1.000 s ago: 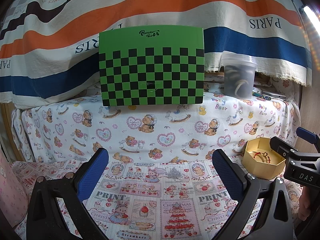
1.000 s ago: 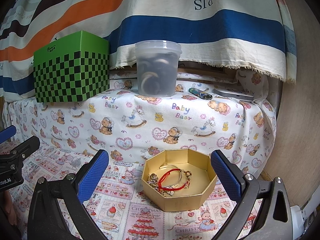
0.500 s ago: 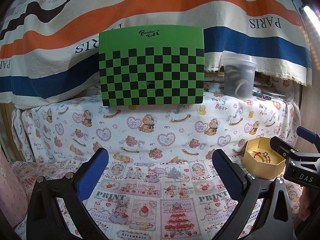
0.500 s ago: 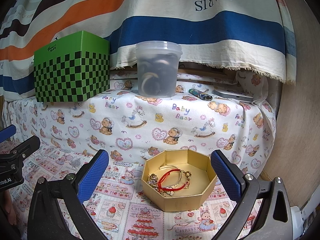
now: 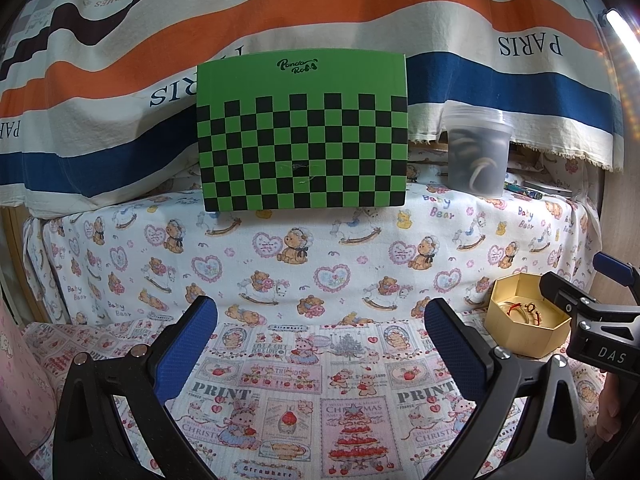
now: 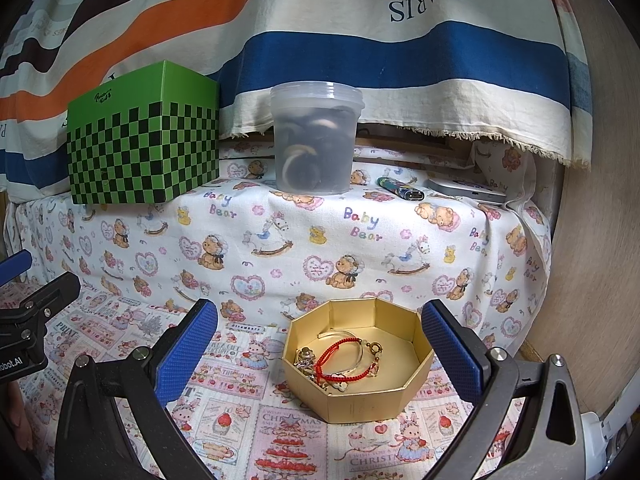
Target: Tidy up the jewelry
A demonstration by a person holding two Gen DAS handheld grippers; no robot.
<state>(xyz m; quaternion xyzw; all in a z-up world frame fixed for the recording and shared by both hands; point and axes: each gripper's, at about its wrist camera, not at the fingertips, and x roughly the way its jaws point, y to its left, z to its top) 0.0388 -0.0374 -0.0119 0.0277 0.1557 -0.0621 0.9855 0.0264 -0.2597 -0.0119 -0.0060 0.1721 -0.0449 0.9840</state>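
A gold octagonal box (image 6: 416, 390) sits on the printed cloth in front of my right gripper (image 6: 320, 348), which is open and empty, its blue pads either side of the box. Inside lie a red cord bracelet (image 6: 334, 360), a clear bangle (image 6: 356, 344) and small gold pieces (image 6: 306, 358). The box also shows at the far right of the left wrist view (image 5: 524, 340). My left gripper (image 5: 320, 340) is open and empty over the cloth, to the left of the box. The right gripper's tip (image 5: 576, 304) shows beside the box there.
A green checkered box (image 5: 302, 136) and a lidded translucent tub (image 6: 314, 140) stand on a raised ledge covered in bear-print cloth. A lighter (image 6: 400, 188) and a flat grey device (image 6: 468, 192) lie right of the tub. A striped cloth hangs behind. A wooden panel (image 6: 600, 240) is at right.
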